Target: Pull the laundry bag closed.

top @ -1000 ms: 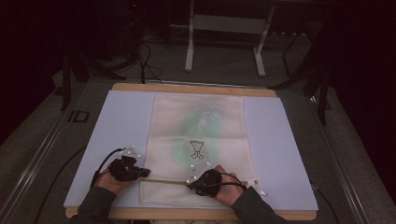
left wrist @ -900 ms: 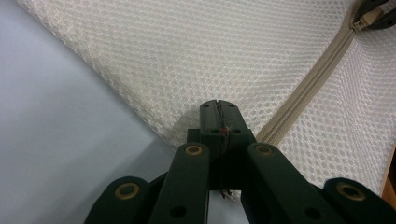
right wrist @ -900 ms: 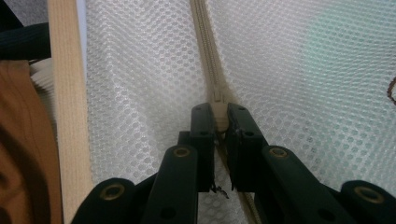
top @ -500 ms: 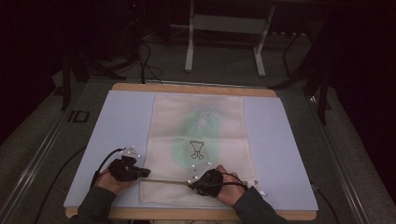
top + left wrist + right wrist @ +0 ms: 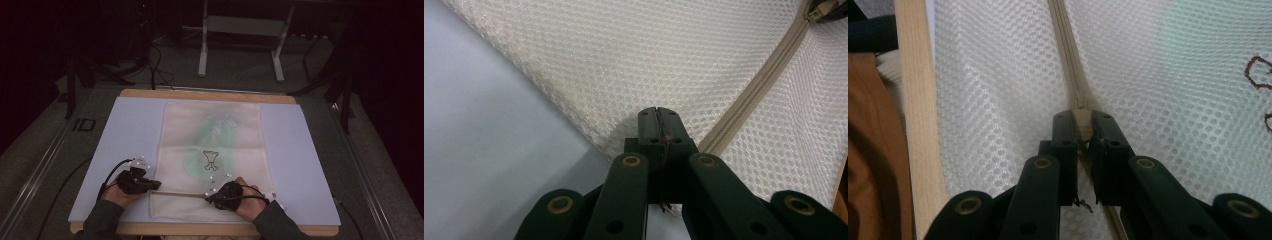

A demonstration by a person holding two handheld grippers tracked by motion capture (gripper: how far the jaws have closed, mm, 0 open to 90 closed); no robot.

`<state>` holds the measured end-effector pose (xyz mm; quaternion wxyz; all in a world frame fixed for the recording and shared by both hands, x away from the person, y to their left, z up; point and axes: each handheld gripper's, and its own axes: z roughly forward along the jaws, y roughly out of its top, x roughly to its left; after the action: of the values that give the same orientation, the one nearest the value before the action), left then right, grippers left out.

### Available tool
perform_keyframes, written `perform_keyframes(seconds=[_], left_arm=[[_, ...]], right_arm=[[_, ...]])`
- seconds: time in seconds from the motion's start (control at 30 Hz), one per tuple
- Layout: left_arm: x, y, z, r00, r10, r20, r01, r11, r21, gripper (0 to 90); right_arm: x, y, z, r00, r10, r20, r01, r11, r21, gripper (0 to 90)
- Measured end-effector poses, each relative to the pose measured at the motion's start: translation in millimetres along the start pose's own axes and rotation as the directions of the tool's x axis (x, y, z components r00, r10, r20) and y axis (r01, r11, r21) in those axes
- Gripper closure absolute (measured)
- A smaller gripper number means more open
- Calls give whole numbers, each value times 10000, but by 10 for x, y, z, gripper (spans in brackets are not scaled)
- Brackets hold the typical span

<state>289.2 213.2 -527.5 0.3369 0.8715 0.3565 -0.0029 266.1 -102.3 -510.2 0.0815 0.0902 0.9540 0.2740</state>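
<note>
A white mesh bag (image 5: pixel 215 135) with a green shape and a small dark drawing inside lies flat on the pale mat (image 5: pixel 125 130). A beige zipper (image 5: pixel 180 193) runs across its near end. My left gripper (image 5: pixel 152 184) is at the bag's left edge, shut on a pinch of mesh (image 5: pixel 624 60) beside the zipper (image 5: pixel 764 75); its tips (image 5: pixel 658 112) meet. My right gripper (image 5: pixel 212 196) sits farther right along the zipper. In the right gripper view, that gripper (image 5: pixel 1082 122) is shut on the beige zipper pull (image 5: pixel 1081 127), with the zipper (image 5: pixel 1063 30) running away ahead.
The mat lies on a wooden board (image 5: pixel 207 95) with its near edge (image 5: pixel 918 125) close to my right hand. A white metal stand (image 5: pixel 240 30) and cables are on the dark floor beyond the table. Mat shows to either side of the bag.
</note>
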Motion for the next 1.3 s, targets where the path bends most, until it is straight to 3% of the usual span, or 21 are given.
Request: perform_keyframes(seconds=[1.3], left_arm=[[-1,-1,0,10000,-31,11,31,10000,-10,899]], right_arm=[[-64,-257,-134,9990,420,181,-421,9991,44,823]])
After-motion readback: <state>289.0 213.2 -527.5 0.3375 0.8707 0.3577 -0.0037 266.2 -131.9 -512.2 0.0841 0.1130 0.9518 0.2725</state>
